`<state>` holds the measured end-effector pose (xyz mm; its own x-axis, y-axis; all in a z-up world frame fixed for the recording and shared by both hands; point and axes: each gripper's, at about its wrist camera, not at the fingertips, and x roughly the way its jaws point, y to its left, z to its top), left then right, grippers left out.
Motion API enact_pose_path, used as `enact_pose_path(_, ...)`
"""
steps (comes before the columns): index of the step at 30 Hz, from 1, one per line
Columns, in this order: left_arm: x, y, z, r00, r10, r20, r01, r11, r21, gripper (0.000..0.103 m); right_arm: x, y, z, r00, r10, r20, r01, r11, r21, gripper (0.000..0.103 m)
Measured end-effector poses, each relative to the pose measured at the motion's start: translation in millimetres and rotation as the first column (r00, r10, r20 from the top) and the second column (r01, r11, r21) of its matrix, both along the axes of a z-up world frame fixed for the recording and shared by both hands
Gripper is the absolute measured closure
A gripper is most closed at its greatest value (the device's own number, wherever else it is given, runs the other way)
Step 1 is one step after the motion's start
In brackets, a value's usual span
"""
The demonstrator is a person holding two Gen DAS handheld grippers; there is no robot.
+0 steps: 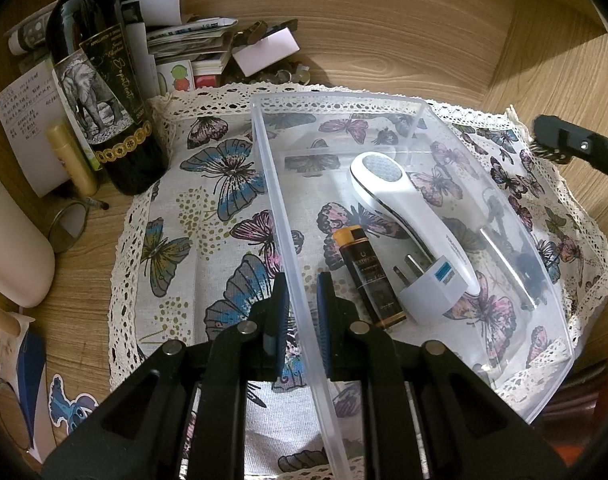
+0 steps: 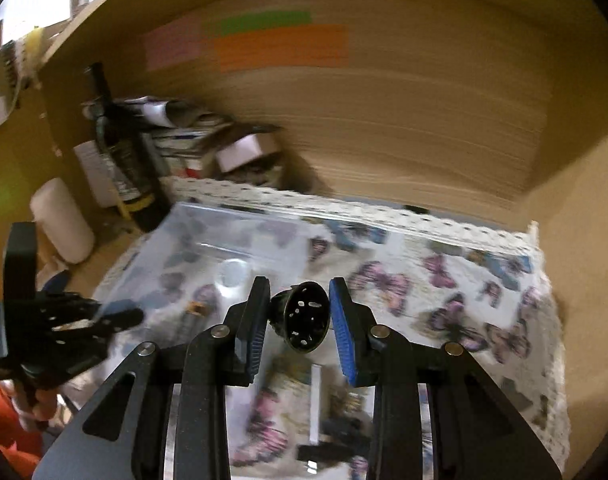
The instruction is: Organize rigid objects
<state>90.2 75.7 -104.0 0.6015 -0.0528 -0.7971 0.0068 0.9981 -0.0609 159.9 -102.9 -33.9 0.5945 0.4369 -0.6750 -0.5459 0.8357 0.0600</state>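
Note:
A clear plastic bin (image 1: 384,102) sits on a butterfly-print cloth (image 1: 207,208). Inside lie a white handheld device (image 1: 408,204), a dark tube with an orange cap (image 1: 364,272) and a white plug adapter (image 1: 428,292). My left gripper (image 1: 302,320) straddles the bin's left wall, fingers close on it. My right gripper (image 2: 299,320) holds a dark bronze bell-shaped piece with holes (image 2: 304,318) between its blue pads, above the bin (image 2: 231,248). The right gripper also shows at the right edge of the left wrist view (image 1: 576,148).
A wine bottle (image 1: 103,92), a lip balm stick (image 1: 69,160), papers and small clutter (image 1: 207,48) stand at the back left. A white cylinder (image 1: 11,248) lies at left. Wooden walls enclose the back and right. The left gripper shows in the right wrist view (image 2: 55,320).

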Motion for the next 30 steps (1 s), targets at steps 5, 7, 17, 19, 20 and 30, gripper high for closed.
enact_pose_path(5, 0, 0, 0, 1.0, 0.0, 0.0, 0.0, 1.0, 0.0, 0.09, -5, 30, -11, 0.997, 0.079, -0.027, -0.079, 0.997, -0.011, 0.075)
enact_pose_path(7, 0, 0, 0, 1.0, 0.0, 0.0, 0.0, 1.0, -0.001, 0.09, -5, 42, -17, 0.994, 0.102, -0.042, -0.103, 0.994, -0.024, 0.075)
enact_pose_path(17, 0, 0, 0, 1.0, 0.0, 0.0, 0.0, 1.0, -0.002, 0.089, 5, 74, -46, 0.973, 0.167, -0.157, -0.18, 0.981, -0.072, 0.074)
enact_pose_path(19, 0, 0, -1, 1.0, 0.0, 0.001, 0.0, 1.0, -0.001, 0.089, 4, 77, -47, 0.971, 0.172, -0.163, -0.186, 0.98, -0.076, 0.074)
enact_pose_path(20, 0, 0, -1, 1.0, 0.0, 0.001, 0.0, 1.0, -0.002, 0.089, 3, 76, -47, 0.972, 0.174, -0.161, -0.188, 0.979, -0.076, 0.074)
enact_pose_path(30, 0, -1, -1, 1.0, 0.0, 0.001, 0.001, 1.0, -0.002, 0.089, 9, 39, -16, 0.994, 0.072, -0.077, -0.075, 0.996, -0.045, 0.06)
